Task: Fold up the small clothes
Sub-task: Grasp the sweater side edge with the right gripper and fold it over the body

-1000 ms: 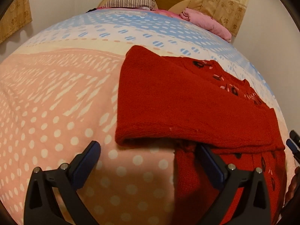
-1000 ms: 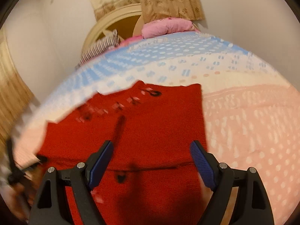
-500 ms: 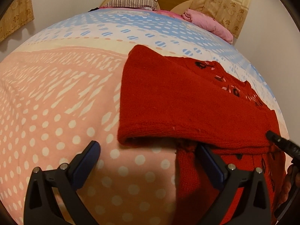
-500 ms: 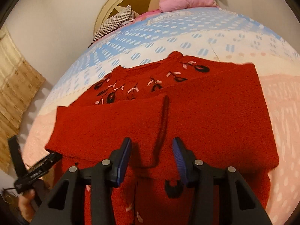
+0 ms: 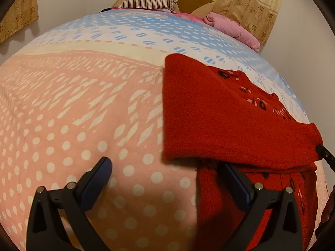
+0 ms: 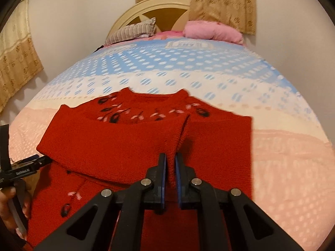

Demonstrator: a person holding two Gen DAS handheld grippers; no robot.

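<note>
Item one, far left: our left gripper (image 5: 165, 179) hangs over the dotted pink bedspread (image 5: 62, 125), jaws spread wide with nothing between them. One blue pad sits above bare cover, the other at the near left edge of the red knitted sweater (image 5: 219, 115). It holds no cloth, and its view matches the one a second back.

Item two, centre: the sweater lies flat on the bed, neckline with its dark and pink flower embroidery toward the headboard (image 6: 150, 6), both sleeves folded in across the chest. In the right wrist view the two sleeve ends meet at the middle of the garment.

Item three, right of centre: our right gripper (image 6: 170, 163), a second ago open above the cloth, has just been closing and is now clenched on a narrow ridge of red knit where the left-hand sleeve end overlaps its neighbour. The pads pinch the fabric between them.

Item four, far end: striped pillow (image 6: 132, 30) and pink bundle (image 6: 211, 31) by the headboard, well apart from the work.

Our reading: the sleeve stage looks nearly done, and this fresh pinch lets us lift or straighten the sleeve end before folding the body. Knit this thick may drag the layer beneath along with it.
</note>
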